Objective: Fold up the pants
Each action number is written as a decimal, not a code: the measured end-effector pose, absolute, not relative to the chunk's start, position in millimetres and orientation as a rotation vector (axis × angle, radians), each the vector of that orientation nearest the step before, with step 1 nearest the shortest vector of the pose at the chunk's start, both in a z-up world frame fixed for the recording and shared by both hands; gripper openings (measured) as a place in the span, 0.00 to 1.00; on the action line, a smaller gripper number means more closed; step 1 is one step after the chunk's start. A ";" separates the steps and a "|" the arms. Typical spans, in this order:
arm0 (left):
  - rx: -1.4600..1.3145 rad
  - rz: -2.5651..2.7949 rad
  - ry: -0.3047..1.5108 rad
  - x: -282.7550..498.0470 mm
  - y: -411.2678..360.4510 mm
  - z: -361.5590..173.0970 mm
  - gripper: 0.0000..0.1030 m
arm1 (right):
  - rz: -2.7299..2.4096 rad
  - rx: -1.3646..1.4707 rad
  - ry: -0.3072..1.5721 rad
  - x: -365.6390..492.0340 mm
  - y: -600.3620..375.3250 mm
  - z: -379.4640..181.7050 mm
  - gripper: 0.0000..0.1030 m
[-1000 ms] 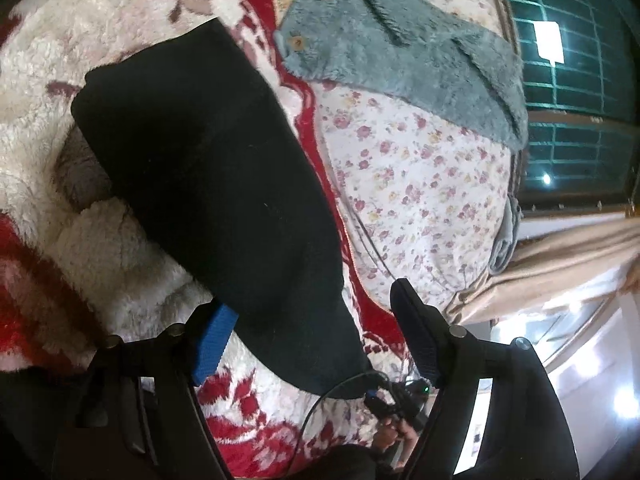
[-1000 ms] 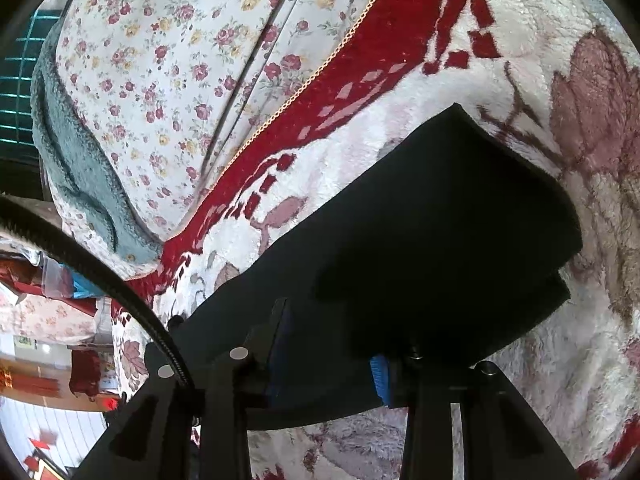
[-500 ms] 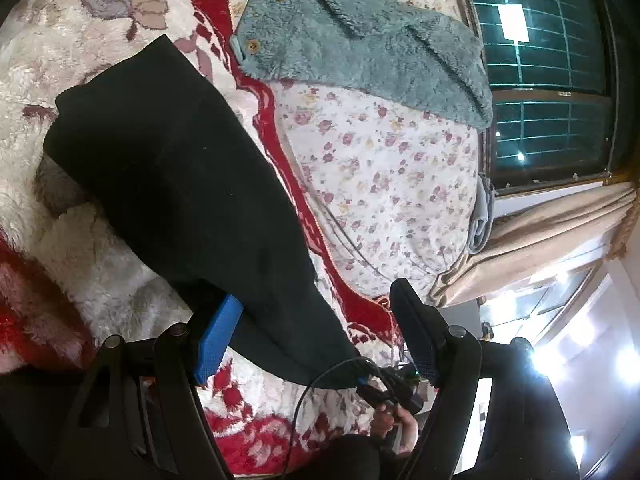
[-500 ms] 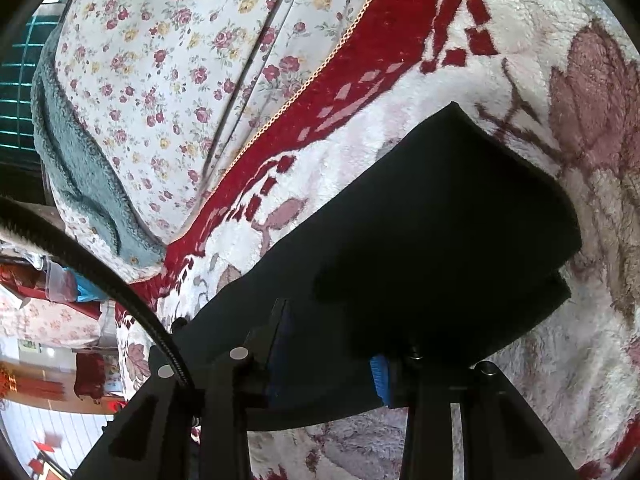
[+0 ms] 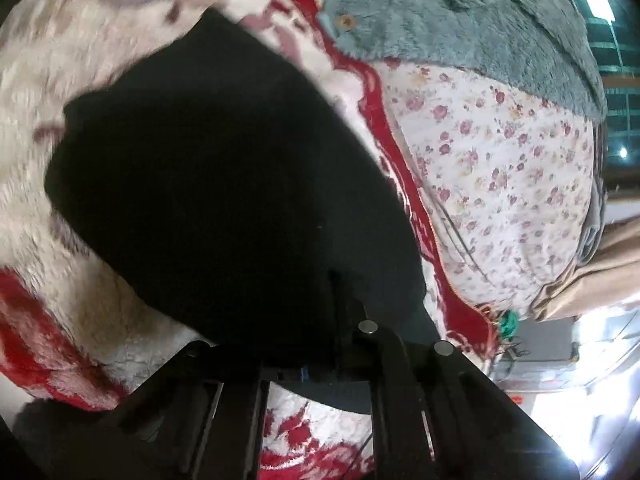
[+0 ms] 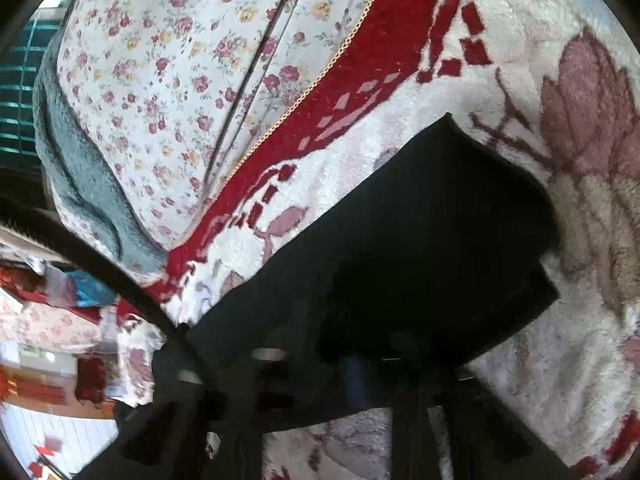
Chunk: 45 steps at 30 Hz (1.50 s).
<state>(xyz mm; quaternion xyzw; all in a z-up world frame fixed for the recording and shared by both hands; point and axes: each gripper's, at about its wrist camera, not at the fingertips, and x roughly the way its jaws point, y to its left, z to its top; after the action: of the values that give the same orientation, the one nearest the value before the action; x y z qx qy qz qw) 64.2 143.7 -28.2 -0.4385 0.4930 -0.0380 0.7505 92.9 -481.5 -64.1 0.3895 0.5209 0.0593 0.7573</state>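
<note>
Folded black pants (image 5: 220, 180) lie on a fluffy white-and-red blanket (image 5: 60, 80). In the left wrist view my left gripper (image 5: 320, 320) sits at the pants' near edge. Its jaws are closing, nearly together, with black cloth pinched between them. The right wrist view shows the same pants (image 6: 400, 248) from the other side, a doubled layer at their right end. My right gripper (image 6: 384, 376) is blurred at their near hem, its jaws closing with the hem between them. Both sets of fingertips are hard to tell from the dark fabric.
A grey-blue fleece garment with wooden buttons (image 5: 460, 20) lies on a floral sheet (image 5: 500, 180) beyond the blanket's red border. A beige curtain (image 5: 592, 280) and a window stand past the bed's edge. A black cable (image 6: 100, 256) crosses the right view's left side.
The left gripper swung in over the pants and its wide-open jaws came together on the near edge. The right gripper's jaws narrowed on the hem; that hand stayed in place.
</note>
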 end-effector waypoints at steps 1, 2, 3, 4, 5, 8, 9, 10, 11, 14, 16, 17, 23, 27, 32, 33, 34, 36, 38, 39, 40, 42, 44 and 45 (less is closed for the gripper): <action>-0.940 -0.091 1.063 67.9 143.4 -21.8 0.06 | 0.140 0.832 1.124 94.4 -480.1 -59.5 0.05; -0.919 -0.099 1.043 78.1 143.3 -11.8 0.06 | 0.148 0.827 1.118 97.1 -479.9 -56.0 0.05; -0.916 -0.104 1.036 90.1 144.6 -5.8 0.06 | 0.159 0.842 1.114 102.5 -481.3 -53.3 0.05; -0.936 -0.116 1.032 108.7 146.2 -0.1 0.06 | 0.169 0.883 1.103 114.0 -485.8 -50.8 0.05; -0.972 -0.153 1.026 146.5 148.0 7.8 0.07 | 0.178 0.924 1.081 126.7 -491.2 -48.5 0.05; -0.936 -0.236 1.020 230.8 152.9 16.1 0.25 | 0.308 1.122 0.871 179.0 -507.3 -34.5 0.11; -0.943 -0.184 1.051 241.8 157.9 8.4 0.27 | 0.278 1.092 0.817 188.5 -509.5 -27.6 0.35; -0.979 -0.125 1.075 241.9 164.0 -2.7 0.32 | 0.138 1.039 0.810 190.7 -508.6 -23.2 0.52; -1.003 -0.121 1.086 238.0 166.8 -10.7 0.33 | 0.051 1.035 0.829 188.3 -506.6 -24.7 0.74; -1.004 -0.182 1.083 221.0 170.7 -27.0 0.33 | 0.114 1.007 0.919 183.9 -493.1 -38.0 0.74; -0.994 -0.167 1.068 208.7 175.5 -31.1 0.33 | 0.093 0.886 0.924 174.2 -489.1 -37.8 0.73; -0.997 -0.165 1.055 203.0 179.3 -32.2 0.33 | 0.071 0.840 0.905 167.8 -491.1 -36.8 0.73; -0.974 -0.049 0.963 171.3 193.2 -13.3 0.33 | -0.042 0.847 0.843 151.7 -534.2 -36.7 0.73; -0.986 -0.025 0.802 140.5 183.3 7.0 0.33 | -0.038 0.917 0.866 166.3 -553.2 -43.6 0.73; -0.974 0.270 0.681 101.0 185.7 -11.8 0.61 | 0.060 1.099 0.889 209.0 -554.2 -69.1 0.73; -0.966 0.268 0.714 104.1 182.5 -17.2 0.61 | 0.074 1.140 0.891 219.6 -554.8 -76.3 0.73; -0.955 0.266 0.735 107.9 178.9 -19.7 0.61 | 0.098 1.177 0.895 230.7 -555.2 -84.3 0.73; -0.883 0.268 0.725 114.8 166.6 -14.6 0.61 | 0.129 1.216 0.920 253.2 -554.5 -100.1 0.54; -0.779 0.259 0.689 120.5 152.5 -3.0 0.61 | 0.136 1.216 0.964 273.4 -552.0 -117.7 0.52; -0.750 0.250 0.676 121.9 147.7 0.2 0.61 | 0.110 1.186 1.005 282.9 -549.2 -125.8 0.50; -0.724 0.235 0.658 123.0 141.7 3.7 0.61 | 0.086 1.154 1.034 291.2 -546.3 -133.3 0.48; -0.696 0.221 0.648 125.1 138.5 4.7 0.61 | 0.097 1.109 1.014 303.2 -543.6 -134.9 0.43; -0.685 0.209 0.656 129.9 137.7 2.8 0.61 | 0.097 1.073 1.024 318.5 -539.6 -137.9 0.43; -0.692 0.207 0.664 131.4 138.6 1.0 0.61 | 0.101 1.054 1.026 324.6 -537.4 -138.0 0.42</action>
<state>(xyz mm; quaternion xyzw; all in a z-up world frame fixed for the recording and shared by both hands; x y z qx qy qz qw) 131.4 138.6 1.0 -0.3322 0.3186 0.0995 0.8822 324.6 -537.4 -138.0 0.4806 0.4678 0.0459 0.7403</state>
